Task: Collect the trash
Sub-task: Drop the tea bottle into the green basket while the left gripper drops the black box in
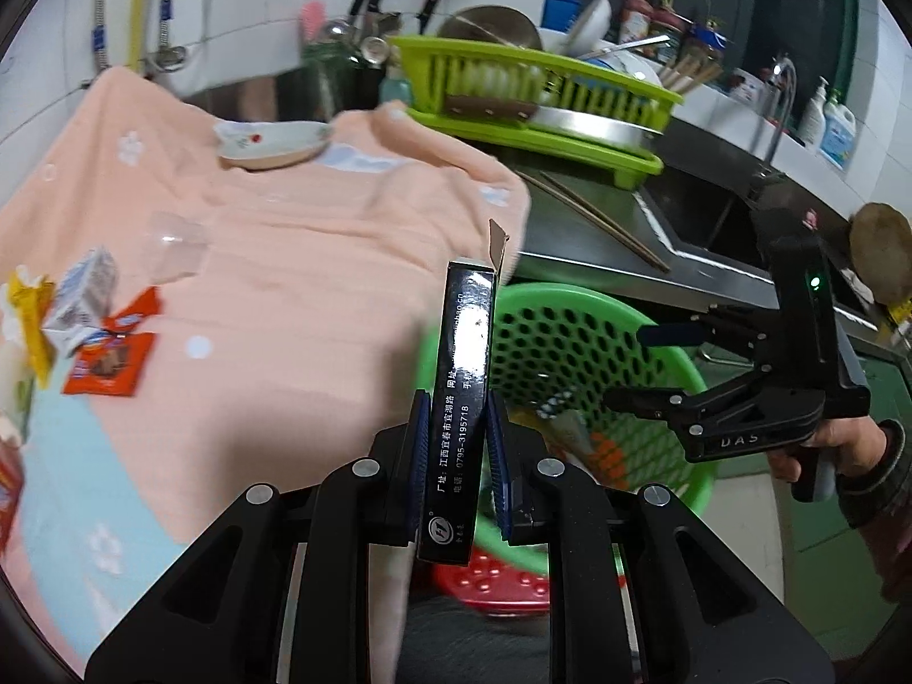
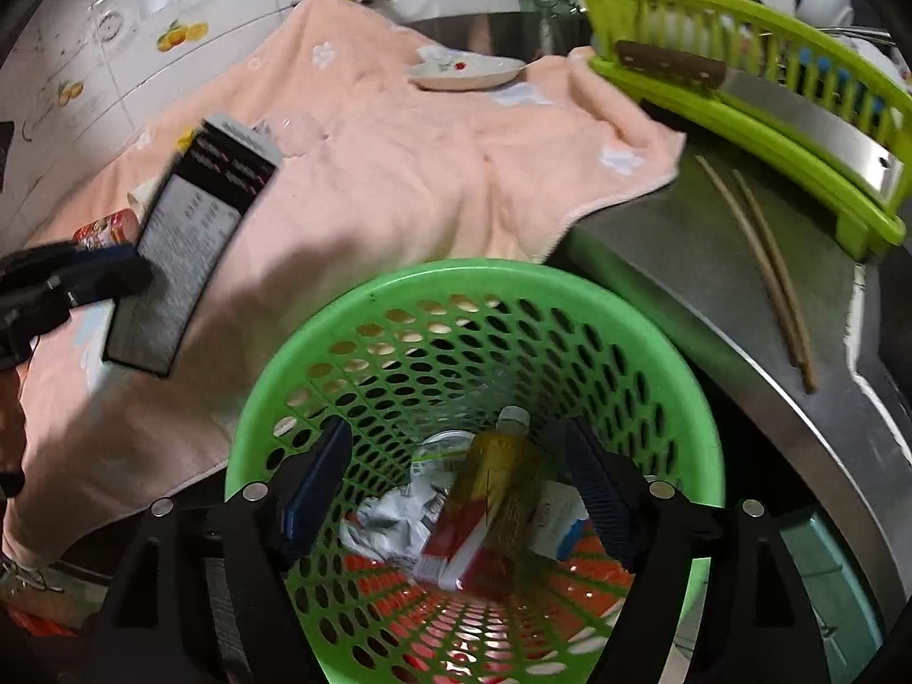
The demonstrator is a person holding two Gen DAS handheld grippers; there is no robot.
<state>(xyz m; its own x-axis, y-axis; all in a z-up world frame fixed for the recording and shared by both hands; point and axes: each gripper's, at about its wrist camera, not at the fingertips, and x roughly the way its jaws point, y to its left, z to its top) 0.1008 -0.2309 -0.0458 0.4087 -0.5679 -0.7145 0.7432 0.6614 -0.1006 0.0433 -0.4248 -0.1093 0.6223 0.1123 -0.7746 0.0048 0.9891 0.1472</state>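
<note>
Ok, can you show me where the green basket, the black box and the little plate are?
green basket [image 2: 473,279]: right wrist view, far rim.
black box [image 1: 464,353]: left wrist view, narrow printed side.
little plate [image 2: 467,73]: right wrist view, inside surface.

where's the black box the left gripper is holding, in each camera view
Left wrist: black box stands centre, clamped between the left gripper pads.
Right wrist: same box at far left, over the towel.
Shared landmark: green basket.
</note>
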